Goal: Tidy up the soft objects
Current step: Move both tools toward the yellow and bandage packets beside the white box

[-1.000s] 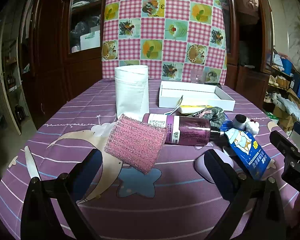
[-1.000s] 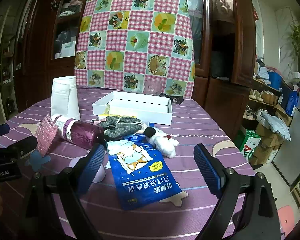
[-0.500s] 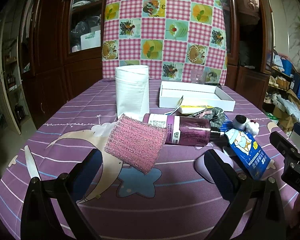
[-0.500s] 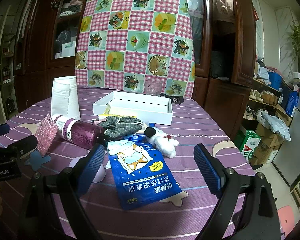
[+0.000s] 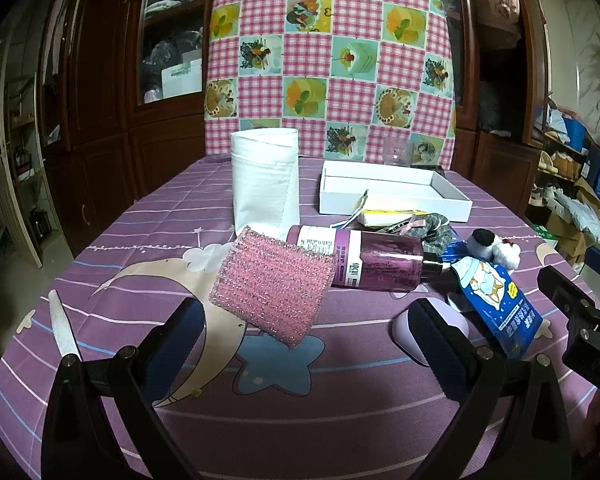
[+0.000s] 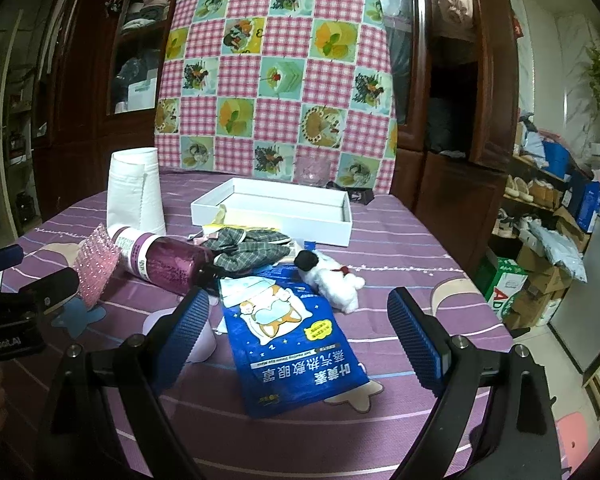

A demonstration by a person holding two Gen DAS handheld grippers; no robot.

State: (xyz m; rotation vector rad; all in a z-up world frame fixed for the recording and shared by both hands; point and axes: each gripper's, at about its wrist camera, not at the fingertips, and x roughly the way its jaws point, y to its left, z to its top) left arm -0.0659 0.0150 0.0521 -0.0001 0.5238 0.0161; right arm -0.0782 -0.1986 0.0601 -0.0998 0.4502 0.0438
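Setting was a home: dark wooden cabinets (image 5: 100, 92) held folded clothes; shoe rack (image 6: 540, 196) stood at right.

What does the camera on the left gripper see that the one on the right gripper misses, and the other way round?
Only the left wrist view shows the nail file lying near the table's left edge and the flat face of the pink scrubbing pad.

Only the right wrist view shows the whole blue packet and the small dark object behind the tray.

Both show the white roll, the white tray, the purple bottle, the plaid cloth, the white plush toy, and open jaws holding nothing.
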